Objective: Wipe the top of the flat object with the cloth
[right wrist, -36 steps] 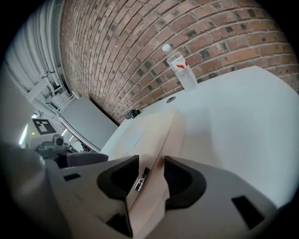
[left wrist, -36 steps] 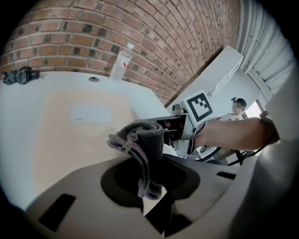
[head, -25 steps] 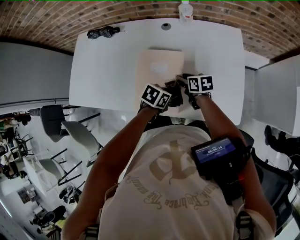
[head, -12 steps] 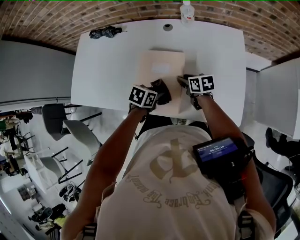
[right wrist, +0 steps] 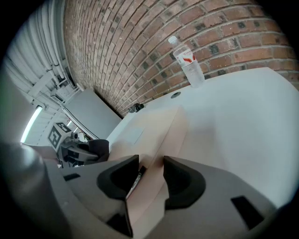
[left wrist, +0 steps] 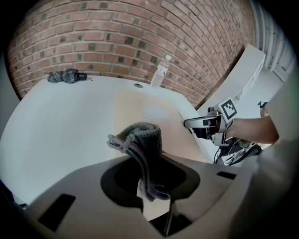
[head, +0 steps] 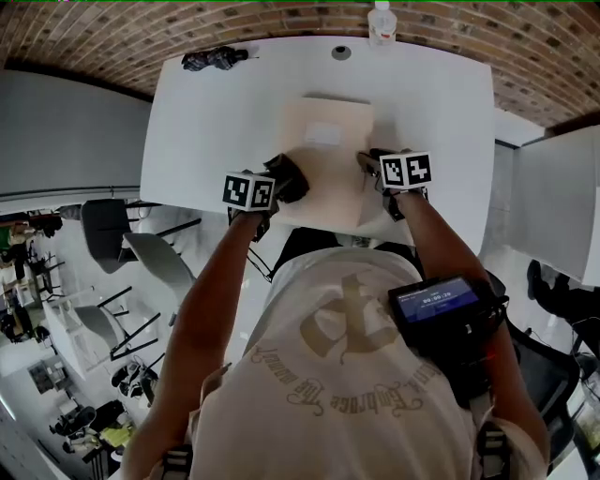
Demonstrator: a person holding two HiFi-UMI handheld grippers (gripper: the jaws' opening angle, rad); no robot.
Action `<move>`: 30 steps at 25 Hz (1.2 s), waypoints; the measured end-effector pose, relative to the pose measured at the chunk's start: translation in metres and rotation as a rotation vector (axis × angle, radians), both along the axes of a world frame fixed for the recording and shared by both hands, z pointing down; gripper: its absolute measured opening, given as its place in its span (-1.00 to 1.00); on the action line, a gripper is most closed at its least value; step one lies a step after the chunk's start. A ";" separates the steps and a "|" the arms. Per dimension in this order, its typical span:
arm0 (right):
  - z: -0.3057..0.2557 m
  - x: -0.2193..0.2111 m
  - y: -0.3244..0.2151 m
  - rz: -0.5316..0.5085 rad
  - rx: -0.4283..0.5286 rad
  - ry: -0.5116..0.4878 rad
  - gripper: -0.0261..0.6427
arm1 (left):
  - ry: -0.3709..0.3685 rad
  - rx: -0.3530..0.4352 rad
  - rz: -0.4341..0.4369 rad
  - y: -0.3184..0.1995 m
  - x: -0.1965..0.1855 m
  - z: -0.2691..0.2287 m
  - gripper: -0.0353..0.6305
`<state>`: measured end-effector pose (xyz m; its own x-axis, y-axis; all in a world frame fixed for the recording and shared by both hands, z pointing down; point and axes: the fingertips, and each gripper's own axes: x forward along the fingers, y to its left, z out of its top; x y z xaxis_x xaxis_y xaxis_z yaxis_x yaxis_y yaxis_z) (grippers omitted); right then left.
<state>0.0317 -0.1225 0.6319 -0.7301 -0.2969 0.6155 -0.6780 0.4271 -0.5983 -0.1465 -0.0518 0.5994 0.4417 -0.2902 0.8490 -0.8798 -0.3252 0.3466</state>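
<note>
The flat object is a pale tan box (head: 328,155) lying on the white table (head: 206,131). My left gripper (head: 279,180) is shut on a dark grey cloth (head: 289,176) at the box's near left edge. In the left gripper view the folded cloth (left wrist: 142,140) sticks up from between the jaws, with the box (left wrist: 149,112) beyond it. My right gripper (head: 371,165) is shut on the box's right edge; in the right gripper view the box's side (right wrist: 154,154) runs between the pads. The left gripper (right wrist: 86,150) and the cloth (right wrist: 100,147) show there at the left.
A water bottle (head: 381,21) stands at the table's far edge, next to a round cable port (head: 341,52). A dark bundle (head: 211,58) lies at the far left corner. Chairs (head: 141,253) stand on the floor to the left. A brick wall (left wrist: 117,37) backs the table.
My left gripper has slid left with the cloth, from the near middle of the box to its left edge. The right gripper has kept its hold on the right edge.
</note>
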 end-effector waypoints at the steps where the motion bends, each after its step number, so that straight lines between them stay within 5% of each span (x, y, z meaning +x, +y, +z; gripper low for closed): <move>1: 0.000 0.000 0.000 -0.001 0.001 0.001 -0.39 | -0.002 0.002 -0.006 0.000 -0.004 0.000 -0.59; 17: -0.001 0.000 0.000 -0.007 0.005 0.002 -0.39 | -0.129 0.039 -0.120 0.022 -0.082 -0.014 -0.59; 30: -0.001 0.000 0.001 -0.005 0.008 0.011 -0.39 | 0.159 0.066 0.244 0.034 0.094 -0.044 -0.59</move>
